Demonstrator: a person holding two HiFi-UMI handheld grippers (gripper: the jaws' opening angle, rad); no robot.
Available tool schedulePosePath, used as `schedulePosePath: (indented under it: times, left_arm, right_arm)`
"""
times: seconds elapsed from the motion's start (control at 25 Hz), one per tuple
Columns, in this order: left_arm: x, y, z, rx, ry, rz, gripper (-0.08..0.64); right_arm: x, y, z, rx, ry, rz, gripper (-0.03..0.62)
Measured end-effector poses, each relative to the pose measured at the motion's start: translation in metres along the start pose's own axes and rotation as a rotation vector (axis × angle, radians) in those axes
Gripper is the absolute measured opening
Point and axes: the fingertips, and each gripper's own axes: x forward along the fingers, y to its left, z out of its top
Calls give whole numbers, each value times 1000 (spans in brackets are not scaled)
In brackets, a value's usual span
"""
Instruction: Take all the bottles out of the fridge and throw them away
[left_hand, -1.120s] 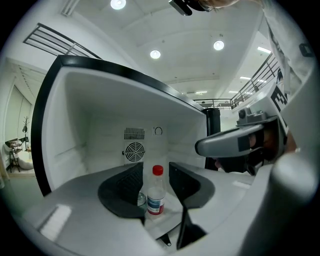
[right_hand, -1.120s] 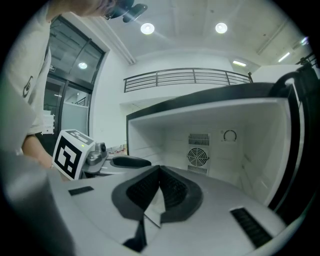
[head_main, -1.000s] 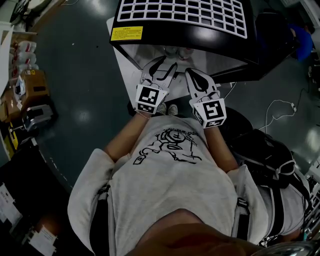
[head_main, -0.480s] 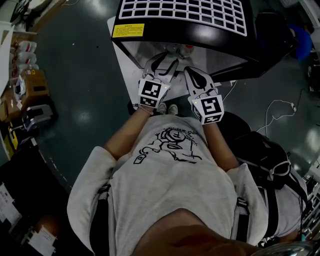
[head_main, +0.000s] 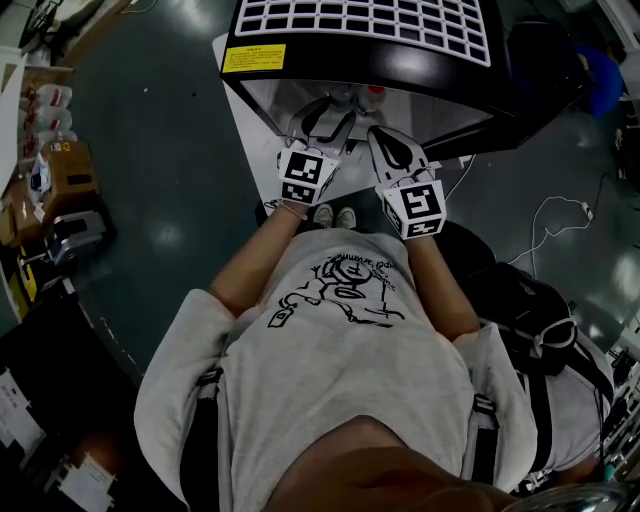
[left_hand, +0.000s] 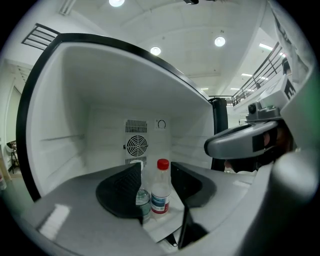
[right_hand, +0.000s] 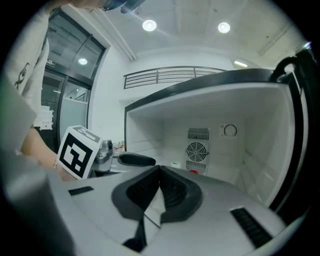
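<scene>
Left gripper (left_hand: 155, 169) jaws apart, just widening, frame 2 clear plastic bottles, ungripped: red-capped bottle (left_hand: 161, 192), shorter bottle (left_hand: 143, 204). Smooth white fridge (left_hand: 100, 125) surrounds. Right gripper (right_hand: 160, 172) closed, empty.

Red-cap btl (left_hand: 160, 195) upright in open fridge (left_hand: 65, 130), clear btl (left_hand: 143, 202) just beside, 2 total

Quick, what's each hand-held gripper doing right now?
Left hand-held gripper: open, jaws have just been opening; red-capped bottle in the gap, not gripped.
Right hand-held gripper: shut, empty.
</scene>
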Motion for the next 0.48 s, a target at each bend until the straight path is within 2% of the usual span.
schedulePosePath:
  times: [0.48]
  left_arm:
    - [9, 8, -9, -30, 16, 23, 193]
  right_arm:
    - [5, -5, -6, 2, 9, 2, 8]
